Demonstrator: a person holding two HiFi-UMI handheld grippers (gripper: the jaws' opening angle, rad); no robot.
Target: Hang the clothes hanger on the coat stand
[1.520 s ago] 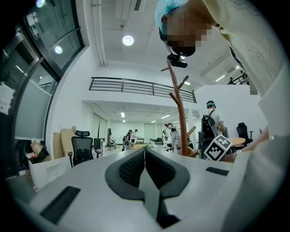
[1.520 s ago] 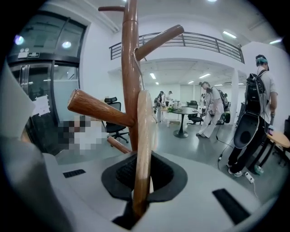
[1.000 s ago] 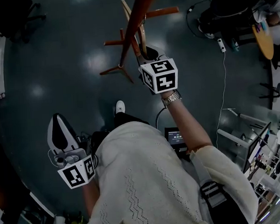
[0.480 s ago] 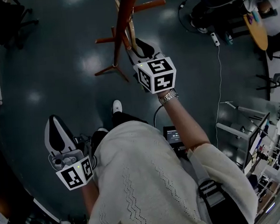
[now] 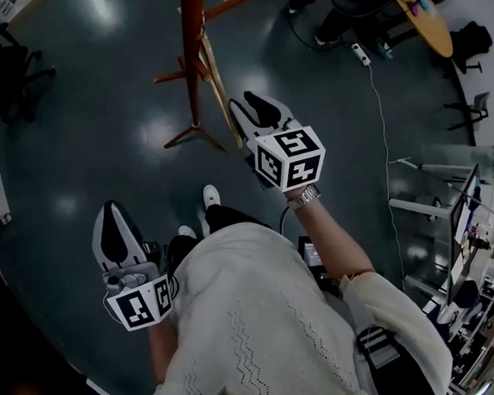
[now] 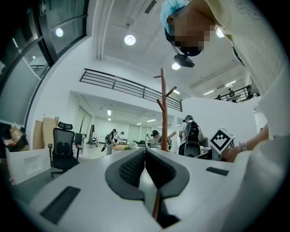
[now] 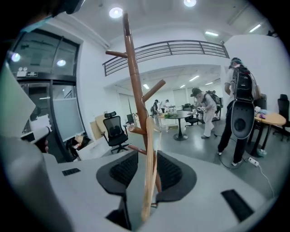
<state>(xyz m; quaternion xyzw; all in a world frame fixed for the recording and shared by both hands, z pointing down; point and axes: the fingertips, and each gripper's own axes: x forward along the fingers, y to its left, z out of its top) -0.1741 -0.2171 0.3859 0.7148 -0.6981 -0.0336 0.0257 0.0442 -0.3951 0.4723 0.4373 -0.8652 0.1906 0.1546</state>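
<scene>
Dark floor [image 5: 103, 159] from above — gripper views reveal right tool [image 7: 146, 164] open around hanger [image 7: 148, 181], left tool [image 6: 145, 163] closed.

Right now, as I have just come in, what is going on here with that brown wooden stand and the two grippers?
A person holds a gripper in each hand. The right gripper is up at the red-brown wooden coat stand, where a pale wooden clothes hanger seems to hang from a peg. The hanger passes between the right gripper's jaws, which stand apart and do not press it. The left gripper is low at the person's side, shut and empty.
</scene>
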